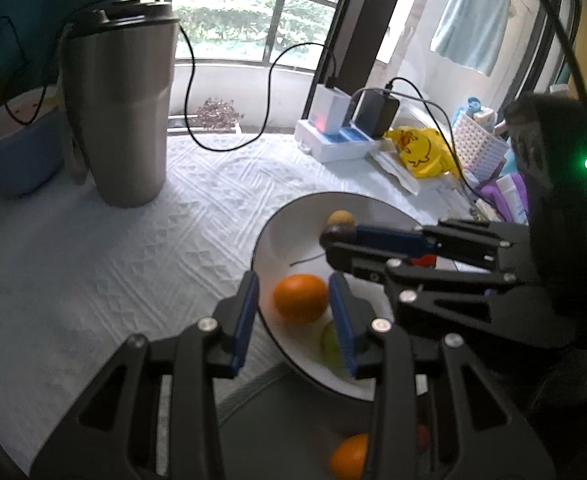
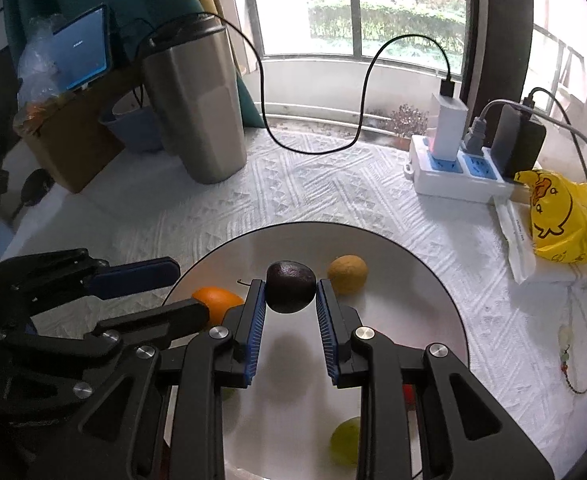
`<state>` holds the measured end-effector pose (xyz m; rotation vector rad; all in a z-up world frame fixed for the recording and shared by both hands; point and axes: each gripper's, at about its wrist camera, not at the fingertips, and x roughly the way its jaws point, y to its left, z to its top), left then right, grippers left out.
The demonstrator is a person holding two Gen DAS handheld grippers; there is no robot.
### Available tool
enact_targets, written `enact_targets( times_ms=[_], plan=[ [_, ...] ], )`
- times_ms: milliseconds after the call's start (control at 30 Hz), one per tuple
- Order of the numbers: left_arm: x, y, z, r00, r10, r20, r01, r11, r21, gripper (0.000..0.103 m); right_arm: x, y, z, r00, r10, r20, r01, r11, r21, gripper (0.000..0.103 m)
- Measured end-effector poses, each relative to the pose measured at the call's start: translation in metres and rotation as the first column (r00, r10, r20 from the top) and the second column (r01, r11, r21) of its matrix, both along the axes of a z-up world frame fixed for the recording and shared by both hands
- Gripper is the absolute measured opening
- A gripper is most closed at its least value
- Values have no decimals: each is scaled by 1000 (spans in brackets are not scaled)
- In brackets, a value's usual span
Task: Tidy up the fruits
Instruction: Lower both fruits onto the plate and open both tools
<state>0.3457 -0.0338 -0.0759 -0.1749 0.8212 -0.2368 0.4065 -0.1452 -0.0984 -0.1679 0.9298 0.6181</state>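
One broad window (image 2: 357, 20) with a dark railing is seen at twelve o'clock beyond the table, which is covered by a white patterned cloth (image 2: 313, 192). A steel tumbler (image 2: 193, 108) stands at ten o'clock, a power strip (image 2: 453, 170) at two o'clock. On the white plate (image 2: 425, 300) an orange (image 1: 300, 298) is framed by the widely spread left gripper (image 1: 293, 312), untouched. A dark fruit (image 2: 290, 292) is held above the plate by the right gripper (image 2: 289, 312); a yellowish fruit (image 2: 347, 273) lies beside.

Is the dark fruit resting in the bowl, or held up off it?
Held up. The right gripper is shut on the dark fruit, whose shadow falls separately on the white bowl below.
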Motion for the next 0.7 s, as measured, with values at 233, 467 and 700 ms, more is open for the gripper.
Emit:
enact_targets(
  times_ms=[233, 467, 700],
  plan=[
    [-9, 4, 7, 1000, 14, 25, -14, 1000, 1, 38, -9, 2, 9, 1000, -2, 15, 2, 1000, -1, 28],
    [-23, 5, 12, 999, 21, 35, -21, 1000, -1, 38, -22, -6, 19, 999, -16, 30, 16, 1000, 1, 28],
    [-43, 7, 15, 999, 32, 42, -32, 999, -7, 38, -39, -15, 26, 999, -27, 37, 27, 1000, -2, 28]
  ],
)
